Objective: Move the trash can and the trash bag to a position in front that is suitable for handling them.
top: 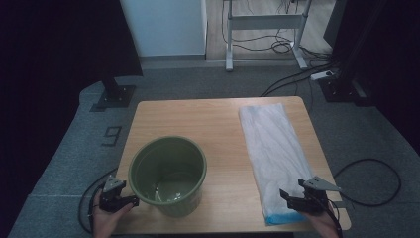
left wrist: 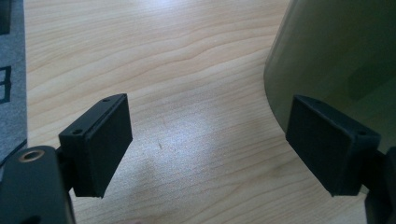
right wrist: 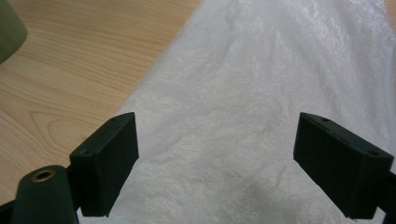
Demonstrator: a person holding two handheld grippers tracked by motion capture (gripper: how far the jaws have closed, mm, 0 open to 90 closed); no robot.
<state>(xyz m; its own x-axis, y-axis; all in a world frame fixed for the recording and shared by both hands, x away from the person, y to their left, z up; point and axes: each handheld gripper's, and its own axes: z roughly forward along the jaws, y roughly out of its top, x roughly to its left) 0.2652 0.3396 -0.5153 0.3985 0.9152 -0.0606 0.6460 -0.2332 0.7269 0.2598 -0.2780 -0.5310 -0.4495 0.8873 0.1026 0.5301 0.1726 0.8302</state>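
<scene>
Your right gripper (top: 297, 198) hovers over the near end of the white plastic bag (top: 271, 148) with its jaws spread wide and nothing between them; your left gripper (top: 120, 194) sits just beside the green bin (top: 167, 173), equally wide and empty, one jaw close against the bin's wall. Risk first: the bag lies flat and thin on the wooden table (top: 208, 119), so a shallow pinch will likely skid across the film or catch a single layer only, leaving the mouth closed. Judged from the right gripper view, the jaws straddle the bag's middle rather than an edge, which would bunch the film instead of lifting it. On the left, a nudge from that near jaw could push the light bin toward the table's front edge, which it already stands near. Condition of the items: the bag is crinkled, translucent white, folded long, with a blue band at its near end, on the table's right half. The bin stands upright, front left, seemingly empty, its inner wall glossy.
</scene>
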